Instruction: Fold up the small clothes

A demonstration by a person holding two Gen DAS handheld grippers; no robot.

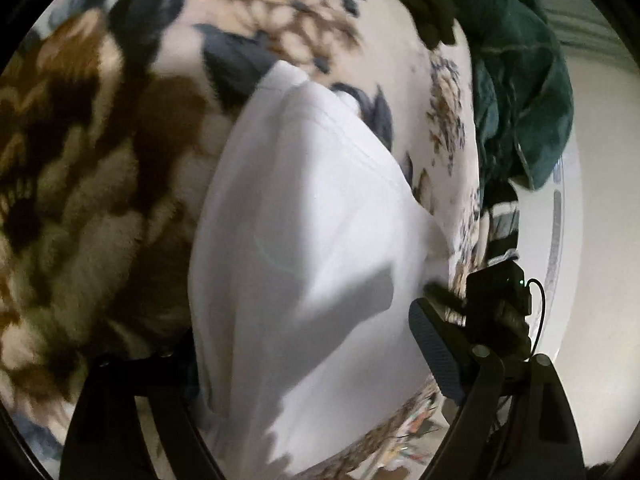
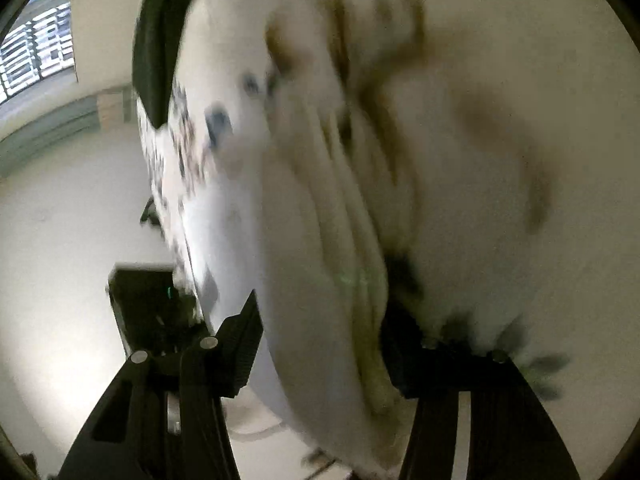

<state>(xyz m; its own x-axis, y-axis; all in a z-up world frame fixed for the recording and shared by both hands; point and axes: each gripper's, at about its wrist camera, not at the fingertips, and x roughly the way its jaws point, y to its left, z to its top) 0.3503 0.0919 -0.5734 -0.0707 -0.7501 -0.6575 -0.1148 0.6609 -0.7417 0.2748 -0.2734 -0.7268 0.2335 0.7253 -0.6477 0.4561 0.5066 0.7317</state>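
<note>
1. Left wrist view: the left tongs [image 1: 304, 364] are standing wide apart, gripping nothing. The white garment [image 1: 304, 240] is lying flat on the floral blanket [image 1: 100, 168] and running forward from between the fingers, likely so a fold can be made on a soft, level bed. The right finger's ribbed pad [image 1: 434, 350] is sitting clear of the cloth's edge. A green cloth [image 1: 520, 92] is heaped far ahead to the right, apart from the work.

2. Right wrist view: the right tongs [image 2: 320, 360] are partly apart; heavy blur is hiding whether the pads are pressing. A white fold [image 2: 312, 320] is bulging between the fingers, probably the garment's edge, over the blanket [image 2: 480, 160].
</note>
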